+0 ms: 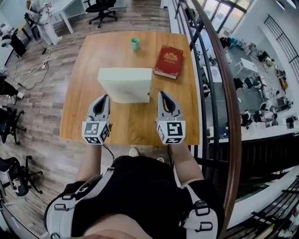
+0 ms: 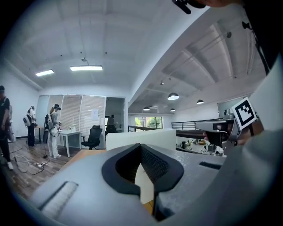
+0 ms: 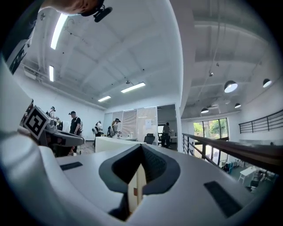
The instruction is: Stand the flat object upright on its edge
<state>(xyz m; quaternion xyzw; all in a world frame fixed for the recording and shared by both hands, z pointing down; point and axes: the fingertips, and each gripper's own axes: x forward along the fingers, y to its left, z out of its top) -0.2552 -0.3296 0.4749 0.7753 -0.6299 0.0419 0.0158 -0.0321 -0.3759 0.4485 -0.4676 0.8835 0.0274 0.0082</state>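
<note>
A flat white box stands upright on its long edge in the middle of the wooden table, broad face toward me. It shows as a pale band in the left gripper view and as a low slab in the right gripper view. My left gripper hovers just short of the box's lower left corner, jaws shut with nothing between them. My right gripper sits by the box's lower right corner, apart from it, jaws also shut and empty.
A red book lies flat at the table's back right, and a green cup stands at the back. A railing runs along the table's right side. An office chair and several people stand farther off on the wood floor.
</note>
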